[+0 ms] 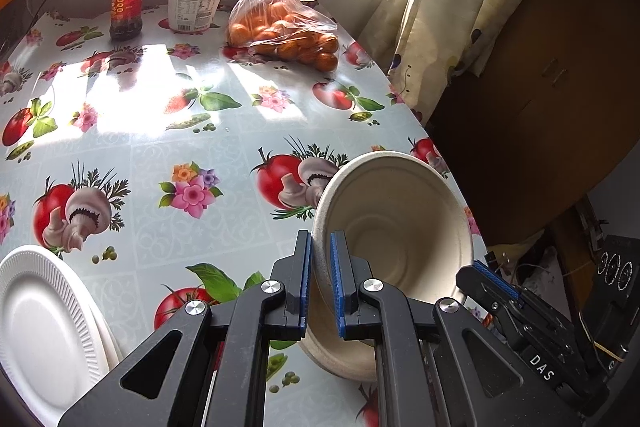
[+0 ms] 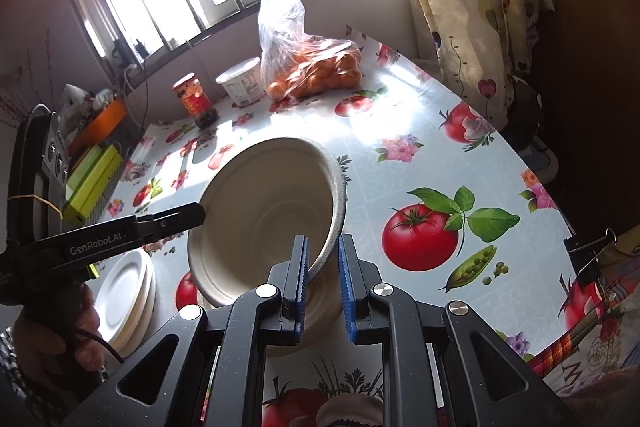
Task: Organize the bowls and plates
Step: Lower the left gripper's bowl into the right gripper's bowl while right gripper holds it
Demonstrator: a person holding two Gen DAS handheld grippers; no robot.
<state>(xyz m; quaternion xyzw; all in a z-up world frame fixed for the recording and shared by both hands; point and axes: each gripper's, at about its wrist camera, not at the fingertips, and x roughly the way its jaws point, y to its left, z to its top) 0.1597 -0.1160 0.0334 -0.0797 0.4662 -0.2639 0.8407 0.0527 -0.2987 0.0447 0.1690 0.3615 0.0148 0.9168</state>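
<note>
A beige paper bowl (image 1: 396, 227) is tipped on its side above the flowered tablecloth (image 1: 168, 147), its opening facing the cameras. My left gripper (image 1: 321, 267) is shut on its near rim, one blue pad inside the wall and one outside. My right gripper (image 2: 323, 267) is shut on the opposite rim of the same bowl (image 2: 260, 211). Each gripper also shows in the other view: the right gripper (image 1: 490, 277) at the bowl's right edge, the left gripper (image 2: 196, 213) at its left edge. A stack of white plates (image 1: 44, 323) lies at the table's near left, and the white plates (image 2: 124, 291) sit under the left gripper.
At the back of the table stand a red-lidded jar (image 1: 127, 1), a white tub (image 1: 195, 5) and a plastic bag of oranges (image 1: 294, 27). The table edge runs close on the right beside a curtain (image 1: 452, 7). A binder clip (image 2: 586, 255) grips the cloth's edge.
</note>
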